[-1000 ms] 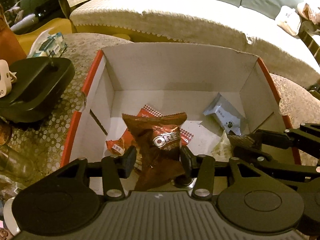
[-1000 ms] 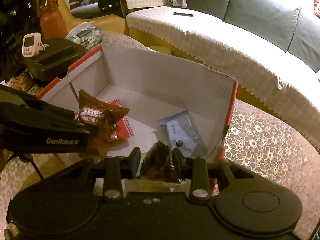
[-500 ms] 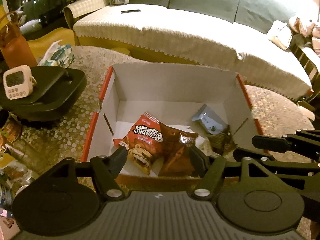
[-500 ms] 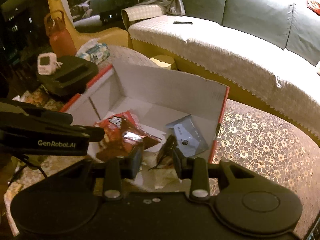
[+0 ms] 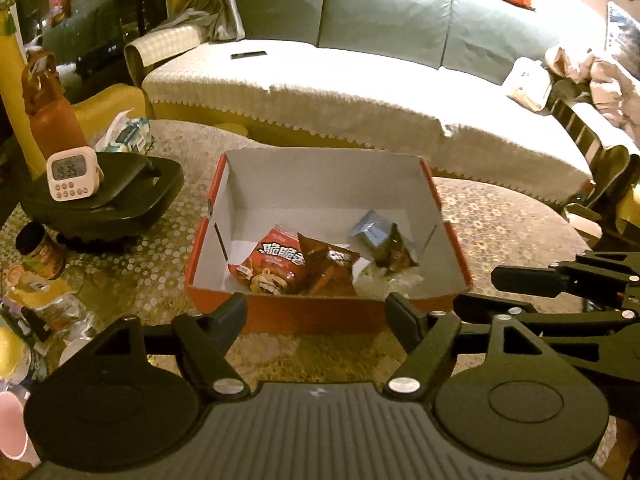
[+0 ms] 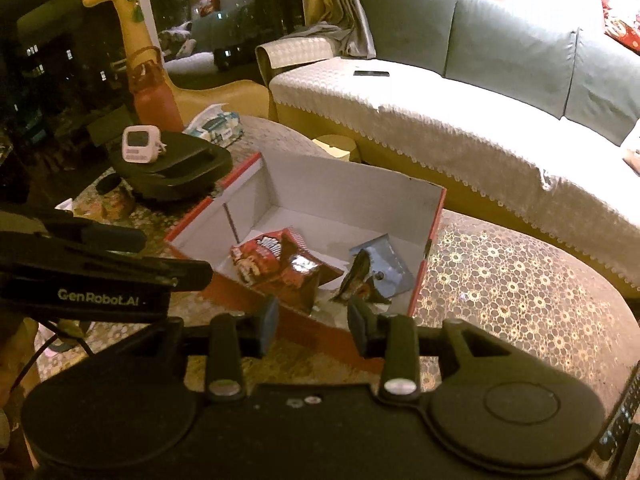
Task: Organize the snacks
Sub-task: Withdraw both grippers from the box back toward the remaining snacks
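A red box with white inner walls (image 5: 320, 180) stands on the lace-covered table. In it lie a red packet (image 5: 276, 260), a brown Oreo packet (image 5: 328, 268), a blue-grey packet (image 5: 370, 232) and a small dark packet (image 5: 396, 254). My left gripper (image 5: 314, 308) hovers above the box's near edge, its jaws opening with nothing between them. To its right, my right gripper (image 6: 313, 316) is also held back from the box (image 6: 348, 192), jaws opening and empty. The small dark packet (image 6: 358, 280) leans on the blue-grey one (image 6: 388, 268).
Left of the box a black stand (image 5: 120, 196) carries a white timer (image 5: 72, 174). Behind it are a red bottle (image 5: 52, 120) and a tissue pack (image 5: 128, 136). A jar (image 5: 40, 248) and loose wrappers crowd the left edge. A sofa (image 5: 360, 100) runs behind the table.
The left gripper released the Oreo packet and the right released the small dark packet. Both packets now lie in the box. Both grippers rose and drew back with their jaws wider.
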`<action>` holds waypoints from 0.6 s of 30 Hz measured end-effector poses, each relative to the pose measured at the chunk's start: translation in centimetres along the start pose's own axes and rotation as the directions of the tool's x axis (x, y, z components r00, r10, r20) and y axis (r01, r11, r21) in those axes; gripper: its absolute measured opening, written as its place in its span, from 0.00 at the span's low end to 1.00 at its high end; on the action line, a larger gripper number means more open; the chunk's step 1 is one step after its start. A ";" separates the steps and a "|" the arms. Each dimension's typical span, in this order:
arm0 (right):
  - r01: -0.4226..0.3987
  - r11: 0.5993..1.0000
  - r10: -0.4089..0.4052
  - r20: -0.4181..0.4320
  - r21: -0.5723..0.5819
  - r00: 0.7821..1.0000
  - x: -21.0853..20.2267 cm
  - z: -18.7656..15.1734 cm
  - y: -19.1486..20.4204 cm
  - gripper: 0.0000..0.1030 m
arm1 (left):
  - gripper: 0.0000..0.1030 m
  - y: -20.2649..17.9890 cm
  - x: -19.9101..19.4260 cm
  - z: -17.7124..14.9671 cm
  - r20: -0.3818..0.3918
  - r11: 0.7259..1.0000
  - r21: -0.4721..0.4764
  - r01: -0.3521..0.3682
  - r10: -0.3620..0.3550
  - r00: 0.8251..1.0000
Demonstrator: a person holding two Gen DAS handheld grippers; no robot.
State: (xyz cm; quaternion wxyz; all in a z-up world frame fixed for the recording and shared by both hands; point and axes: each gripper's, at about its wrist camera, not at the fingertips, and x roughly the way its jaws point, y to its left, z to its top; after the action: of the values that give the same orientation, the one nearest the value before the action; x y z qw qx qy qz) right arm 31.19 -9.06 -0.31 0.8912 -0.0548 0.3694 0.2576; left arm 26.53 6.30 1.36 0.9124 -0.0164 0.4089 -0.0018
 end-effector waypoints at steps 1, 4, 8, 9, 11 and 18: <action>-0.006 1.000 0.006 0.002 -0.003 1.000 -0.5 -0.3 0.2 0.37 | 0.76 0.0 -0.7 -0.4 0.009 1.000 0.002 0.002 -0.002 1.000; -0.008 1.000 0.008 0.012 -0.018 1.000 -1.9 -1.2 0.9 0.38 | 0.78 0.2 -2.4 -1.6 0.019 1.000 -0.004 0.010 -0.010 1.000; -0.025 1.000 0.025 0.023 -0.017 0.999 -3.6 -2.6 1.7 0.41 | 0.80 0.7 -4.6 -3.7 0.030 1.000 -0.018 0.018 -0.018 0.999; -0.027 0.999 0.027 0.025 -0.018 0.999 -4.0 -3.1 1.9 0.42 | 0.81 0.9 -5.1 -4.2 0.034 1.000 -0.023 0.019 -0.018 0.999; -0.035 0.999 0.036 0.029 -0.020 0.999 -4.9 -4.1 2.3 0.43 | 0.82 1.4 -6.2 -5.6 0.044 0.999 -0.041 0.020 -0.018 0.999; -0.068 0.998 0.068 0.013 -0.004 0.998 -6.5 -7.9 3.3 0.54 | 0.84 3.2 -8.2 -10.4 0.030 0.995 -0.102 -0.014 0.017 0.999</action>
State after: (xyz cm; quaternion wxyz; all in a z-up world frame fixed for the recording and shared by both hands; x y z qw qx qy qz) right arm 20.73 -11.23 -1.25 0.8841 -0.0423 0.3648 0.2888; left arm 13.24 9.29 0.48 0.9165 -0.0595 0.3947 0.0264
